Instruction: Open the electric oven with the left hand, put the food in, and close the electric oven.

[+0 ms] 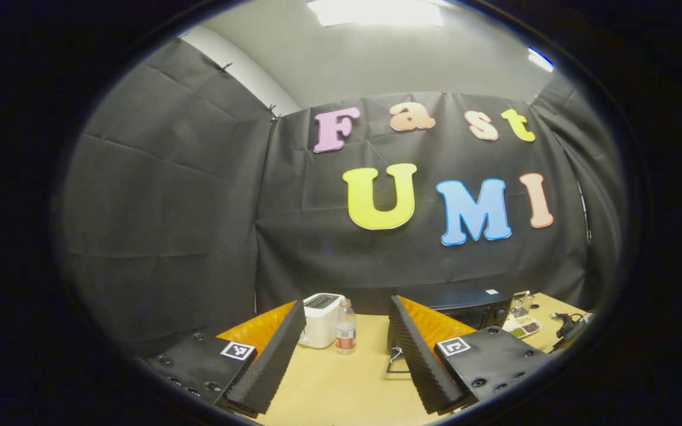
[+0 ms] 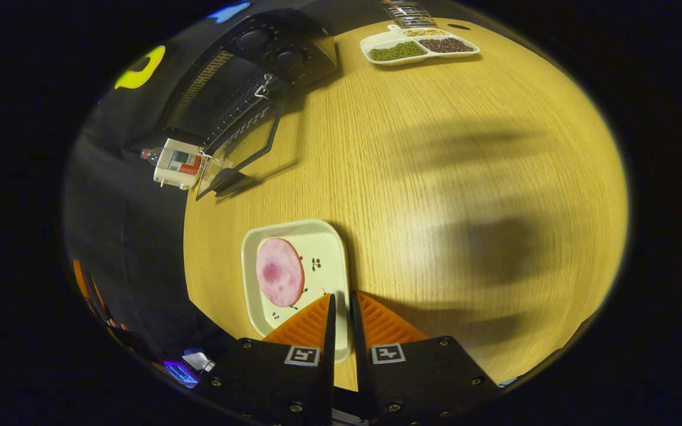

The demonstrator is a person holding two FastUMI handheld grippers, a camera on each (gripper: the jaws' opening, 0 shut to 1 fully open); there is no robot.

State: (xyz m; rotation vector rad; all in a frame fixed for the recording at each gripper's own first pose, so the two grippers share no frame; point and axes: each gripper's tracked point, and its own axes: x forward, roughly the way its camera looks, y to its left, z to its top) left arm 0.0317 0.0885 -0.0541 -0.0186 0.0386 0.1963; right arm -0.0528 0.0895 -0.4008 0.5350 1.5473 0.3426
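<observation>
The electric oven, a black box with two round knobs and a glass door, stands at the far edge of the pale wooden table, hard against the booth's cloth wall; its door already hangs down open, so the rack inside shows. The food, a round pink slice of ham, lies on a square cream plate with small cherry prints near the table's near edge, well apart from the oven.

The right gripper has its jaws nearly together over the plate's rim, a thin gap between them; whether both fingers press on the rim I cannot tell. The left gripper is raised above the table with its jaws wide apart and nothing between them.

If the hold on the rim is shallow, the plate could tilt and the slice slide off when lifted. The lowered door juts out over the table, so a low approach could knock it.

A white toaster and a clear plastic bottle with a red label stand just beside the oven. A white divided tray of beans sits at the far corner. The broad middle of the table lies bare, leaving open room between plate and oven.
</observation>
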